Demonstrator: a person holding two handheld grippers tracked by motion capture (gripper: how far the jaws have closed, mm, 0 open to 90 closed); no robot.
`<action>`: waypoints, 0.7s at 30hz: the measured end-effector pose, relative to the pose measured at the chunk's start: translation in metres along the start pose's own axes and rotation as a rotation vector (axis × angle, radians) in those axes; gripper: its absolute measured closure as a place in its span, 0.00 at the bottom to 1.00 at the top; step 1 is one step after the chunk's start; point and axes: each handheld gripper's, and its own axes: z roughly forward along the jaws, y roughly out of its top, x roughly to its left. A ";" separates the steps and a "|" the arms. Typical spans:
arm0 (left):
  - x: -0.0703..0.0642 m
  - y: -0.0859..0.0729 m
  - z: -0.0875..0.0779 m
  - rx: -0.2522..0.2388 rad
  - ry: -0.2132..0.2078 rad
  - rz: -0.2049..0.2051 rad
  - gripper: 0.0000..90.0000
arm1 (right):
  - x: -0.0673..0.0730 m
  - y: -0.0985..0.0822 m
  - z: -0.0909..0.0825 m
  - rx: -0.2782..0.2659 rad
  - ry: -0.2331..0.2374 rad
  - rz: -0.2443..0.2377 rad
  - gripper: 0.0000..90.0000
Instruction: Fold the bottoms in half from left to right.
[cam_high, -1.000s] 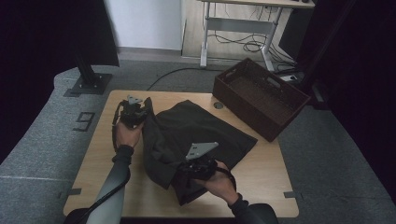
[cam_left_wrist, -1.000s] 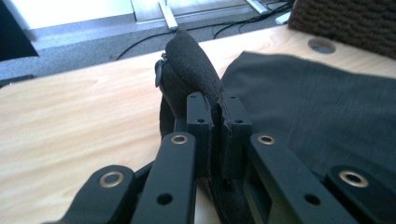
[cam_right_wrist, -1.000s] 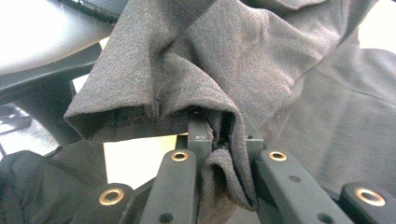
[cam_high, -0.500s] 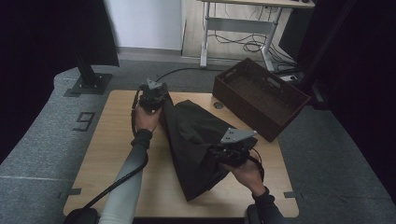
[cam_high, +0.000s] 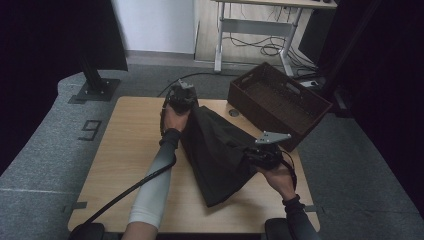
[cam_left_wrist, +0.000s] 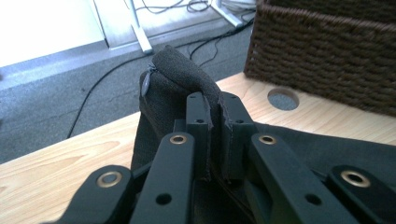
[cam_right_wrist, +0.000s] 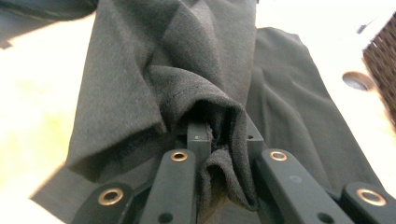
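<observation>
The dark grey garment (cam_high: 220, 155) lies on the wooden table (cam_high: 120, 150), stretched between both grippers. The left gripper (cam_high: 181, 98) clamps its far corner by the zipper (cam_left_wrist: 147, 84); the right gripper (cam_high: 260, 156) pinches a bunched fold at its near edge. The wicker basket (cam_high: 280, 102) sits just beyond.

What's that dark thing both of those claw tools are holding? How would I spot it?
Start at the wooden table and look right of centre, in front of the brown woven basket. There lies a dark cloth garment, pinched in the jaws of both tools. It is the one soft, crumpled thing, with a small zipper pull at one edge.
</observation>
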 end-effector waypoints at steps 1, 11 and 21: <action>-0.001 -0.001 0.004 0.010 0.001 0.002 0.93 | -0.005 -0.004 0.003 0.011 -0.007 0.015 0.89; -0.004 -0.015 0.041 0.126 0.019 0.001 0.90 | -0.028 -0.027 0.029 0.106 -0.071 0.049 0.87; 0.007 -0.021 0.040 0.145 0.028 -0.062 0.61 | -0.040 -0.041 0.047 0.183 -0.099 0.068 0.80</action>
